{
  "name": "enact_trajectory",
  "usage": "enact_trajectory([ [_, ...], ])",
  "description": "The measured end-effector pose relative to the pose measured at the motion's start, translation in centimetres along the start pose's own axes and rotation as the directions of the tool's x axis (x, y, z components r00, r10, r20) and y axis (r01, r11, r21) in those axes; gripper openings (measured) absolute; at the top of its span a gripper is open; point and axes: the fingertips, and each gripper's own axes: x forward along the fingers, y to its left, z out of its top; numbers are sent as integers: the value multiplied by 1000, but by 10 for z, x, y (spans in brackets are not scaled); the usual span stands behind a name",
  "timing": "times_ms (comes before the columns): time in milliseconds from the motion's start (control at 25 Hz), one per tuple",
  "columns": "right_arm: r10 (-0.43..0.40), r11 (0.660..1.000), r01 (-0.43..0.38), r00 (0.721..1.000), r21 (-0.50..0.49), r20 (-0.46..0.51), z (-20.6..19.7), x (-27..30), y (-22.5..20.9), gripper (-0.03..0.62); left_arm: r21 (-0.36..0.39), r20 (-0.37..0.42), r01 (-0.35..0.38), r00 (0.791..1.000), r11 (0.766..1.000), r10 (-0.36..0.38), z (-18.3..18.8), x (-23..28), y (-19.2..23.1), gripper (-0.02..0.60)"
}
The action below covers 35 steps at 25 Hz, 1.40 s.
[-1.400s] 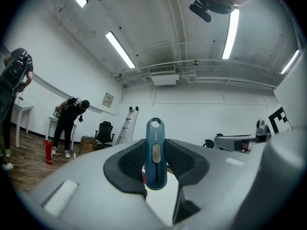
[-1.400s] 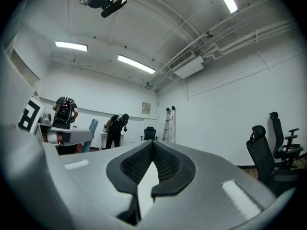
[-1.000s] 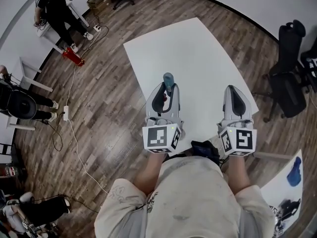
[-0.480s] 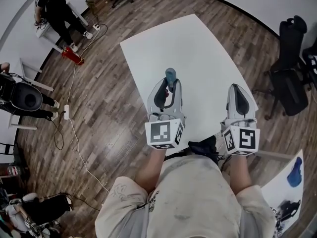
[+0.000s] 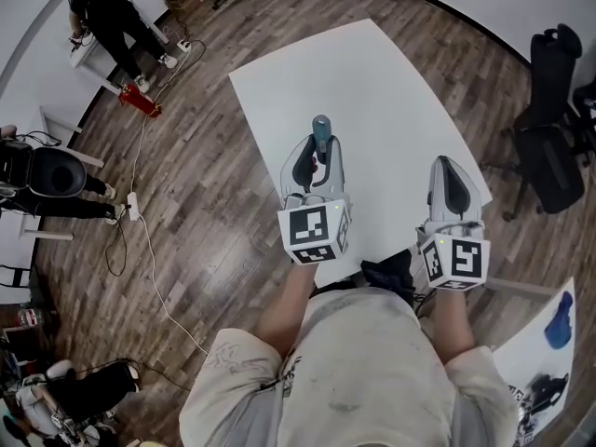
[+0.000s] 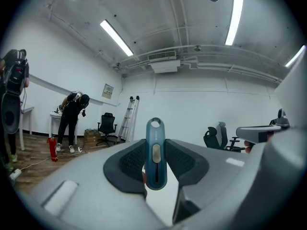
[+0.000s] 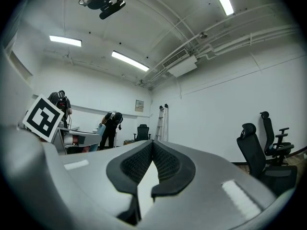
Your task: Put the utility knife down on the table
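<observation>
Left gripper (image 5: pixel 317 152) is pinching the utility knife (image 5: pixel 320 127). The blue handle sticks out past the jaw tips, over the table (image 5: pixel 363 73), just inside the table's left edge and near its near-left corner. I can't tell whether the knife touches the top. Right gripper (image 5: pixel 450 166) sits over the table's near-right corner, close to the right edge, with its jaws pressed together on nothing. Both grippers are at the near end of the table and well apart from each other. A wide stretch of white top runs away beyond them to the far edge.

Off the table's right side stands a black office chair (image 5: pixel 548 147), near the right gripper. Off the left side there's wood floor with a white cable (image 5: pixel 142 231), and farther out a red fire extinguisher (image 5: pixel 138 106) and a standing person (image 5: pixel 116 17).

Only the head view shows the table edges and both grippers together. Only the left gripper view shows the grip itself, with the knife upright between the black pads (image 6: pixel 127 164), slider facing me and hanging hole at the top end. It also shows a ladder (image 6: pixel 129 119) leaning on the wall beyond the table's far end. The right gripper view shows pad tips meeting, and the left gripper's marker cube (image 7: pixel 43 119) off to one side.
</observation>
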Motion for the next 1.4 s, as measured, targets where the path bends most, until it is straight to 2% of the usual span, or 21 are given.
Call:
enact_trajectory([
  [840,42,999,-42,999,-6,-13,-4,8,11,5,-18,-132,-23,991,1000,20,-38,24,3,147],
  [1400,45,999,-45,999,1,-27,-15,11,14,5,-21,-211,-32,977,999,27,-76,36,7,147],
])
